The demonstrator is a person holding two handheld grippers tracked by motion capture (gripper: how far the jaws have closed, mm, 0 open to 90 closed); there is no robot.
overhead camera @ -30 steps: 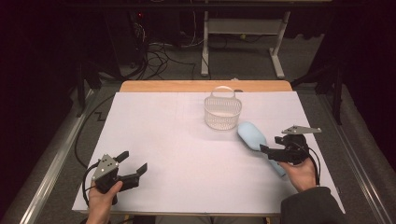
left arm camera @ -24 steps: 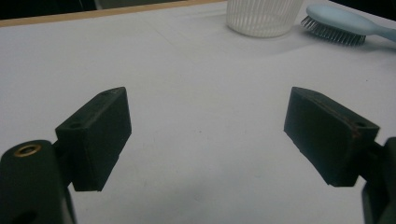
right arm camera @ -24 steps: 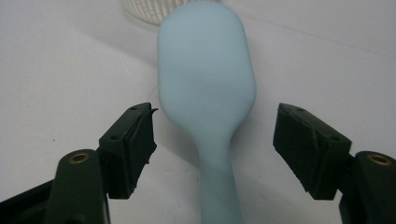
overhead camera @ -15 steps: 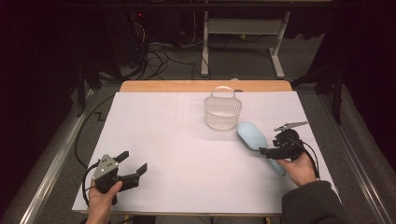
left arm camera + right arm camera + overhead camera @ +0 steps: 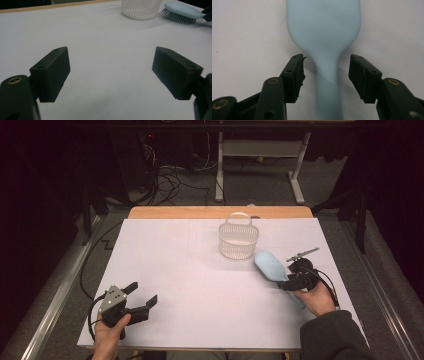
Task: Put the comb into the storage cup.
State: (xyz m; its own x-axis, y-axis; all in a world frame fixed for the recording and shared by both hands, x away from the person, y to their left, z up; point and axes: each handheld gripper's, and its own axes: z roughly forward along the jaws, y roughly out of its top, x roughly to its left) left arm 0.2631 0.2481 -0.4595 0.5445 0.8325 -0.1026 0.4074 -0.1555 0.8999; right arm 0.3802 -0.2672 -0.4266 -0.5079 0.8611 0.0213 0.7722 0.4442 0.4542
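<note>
A light blue hairbrush (image 5: 269, 264) lies bristles down on the white table cover, right of centre, with its handle pointing toward the person. My right gripper (image 5: 286, 283) is over the handle. In the right gripper view it (image 5: 327, 62) stands open, with one jaw on each side of the narrow neck of the hairbrush (image 5: 324, 25) and a gap on both sides. My left gripper (image 5: 142, 293) rests at the front left, held by a hand. It (image 5: 111, 60) is open, with only bare cover between its jaws. The hairbrush (image 5: 182, 11) shows far off in the left gripper view.
A white slatted basket (image 5: 238, 240) with a hoop handle stands just behind the brush head, also in the left gripper view as the basket (image 5: 141, 8). The wooden table edge (image 5: 220, 212) runs along the back. Cables and a metal stand are on the floor beyond.
My right gripper has tipped and shifted slightly left, settling its jaws around the brush handle. The left gripper, the brush and the basket have not moved.
</note>
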